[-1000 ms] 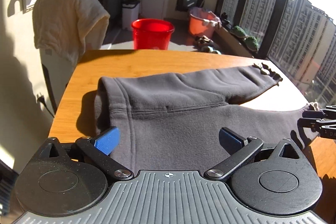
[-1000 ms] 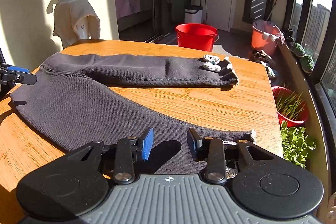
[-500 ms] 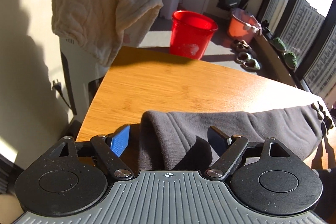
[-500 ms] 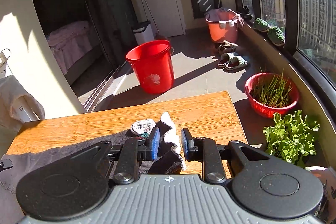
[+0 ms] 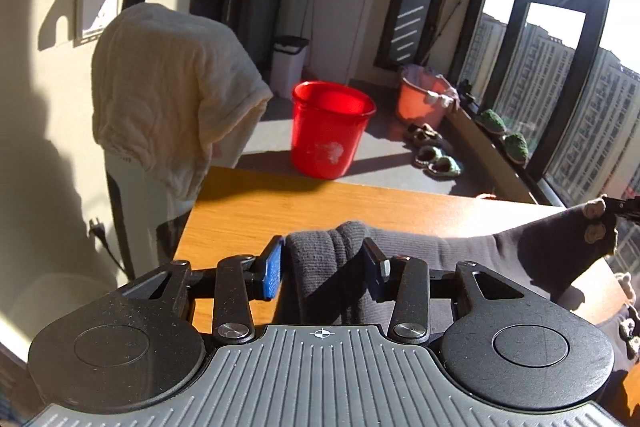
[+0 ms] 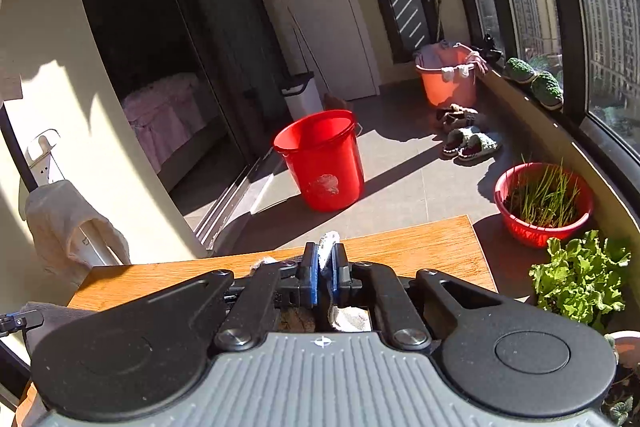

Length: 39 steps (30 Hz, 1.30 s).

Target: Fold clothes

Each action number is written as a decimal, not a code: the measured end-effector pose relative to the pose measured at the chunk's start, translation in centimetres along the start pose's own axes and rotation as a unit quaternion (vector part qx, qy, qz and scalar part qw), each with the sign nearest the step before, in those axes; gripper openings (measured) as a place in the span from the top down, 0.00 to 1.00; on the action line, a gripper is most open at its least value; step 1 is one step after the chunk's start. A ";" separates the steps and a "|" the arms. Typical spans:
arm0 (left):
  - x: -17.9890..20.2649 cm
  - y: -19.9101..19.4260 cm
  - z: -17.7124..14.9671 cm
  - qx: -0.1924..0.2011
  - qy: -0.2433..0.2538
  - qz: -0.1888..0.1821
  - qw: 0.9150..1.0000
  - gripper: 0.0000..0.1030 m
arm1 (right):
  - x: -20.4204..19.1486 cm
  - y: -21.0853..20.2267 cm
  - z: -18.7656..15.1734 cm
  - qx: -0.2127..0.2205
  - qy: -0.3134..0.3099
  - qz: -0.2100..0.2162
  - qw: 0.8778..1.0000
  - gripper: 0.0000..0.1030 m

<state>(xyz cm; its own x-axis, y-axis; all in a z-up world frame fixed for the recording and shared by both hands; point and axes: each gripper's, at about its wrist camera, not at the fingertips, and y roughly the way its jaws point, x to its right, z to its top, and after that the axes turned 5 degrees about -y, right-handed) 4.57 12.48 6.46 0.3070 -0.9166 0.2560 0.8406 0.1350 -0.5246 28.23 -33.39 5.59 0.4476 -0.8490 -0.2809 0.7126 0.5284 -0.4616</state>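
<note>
Dark grey knit trousers [image 5: 472,247] lie on the wooden table [image 5: 304,203]. My left gripper [image 5: 324,267] is shut on the bunched waistband, thick folds filling the gap between the blue pad [image 5: 272,273] and the other finger. One leg stretches right to its patterned cuff [image 5: 596,223], where the right gripper's tip [image 5: 624,205] shows. In the right wrist view my right gripper [image 6: 325,273] is shut on the pale cuff [image 6: 329,239]. The grey cloth [image 6: 52,311] trails left over the table [image 6: 400,247] toward the left gripper's tip [image 6: 16,321].
Past the table's far edge stand a red bucket [image 5: 328,131], an orange basin [image 5: 424,99] and slippers [image 5: 436,159]. A cream towel [image 5: 168,99] drapes over a white appliance at the left. A red plant pot [image 6: 544,203] and leafy greens [image 6: 580,275] sit right of the table.
Both grippers went from open above the flat trousers to shut: the left on the waistband, the right on the far cuff. Both views now sit near the table's far edge.
</note>
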 end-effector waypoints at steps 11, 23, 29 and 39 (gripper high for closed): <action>0.5 -11.0 -10.1 -0.045 0.016 -0.019 0.999 0.56 | 2.7 -9.4 -9.3 -0.036 -0.052 -0.119 0.991 0.94; 3.7 -10.1 -8.5 0.001 -0.018 -0.044 0.999 0.13 | 1.6 -7.3 -10.9 -0.069 0.035 -0.013 0.997 0.84; 7.6 -9.9 -8.7 0.012 0.006 -0.104 0.995 0.06 | -0.8 -11.0 -8.5 -0.012 -0.016 -0.001 1.000 0.91; 9.4 -4.5 -12.4 -0.090 -0.028 -0.091 0.991 0.06 | 2.3 -11.9 -11.8 -0.041 -0.031 -0.133 0.990 0.69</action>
<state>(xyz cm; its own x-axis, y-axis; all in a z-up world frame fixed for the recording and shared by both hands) -1.84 -1.41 1.12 0.1852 -0.8970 0.4014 0.7925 -0.1052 -0.6008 14.43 -41.72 0.47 0.2848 -0.9544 -0.0899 0.7647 0.2827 -0.5791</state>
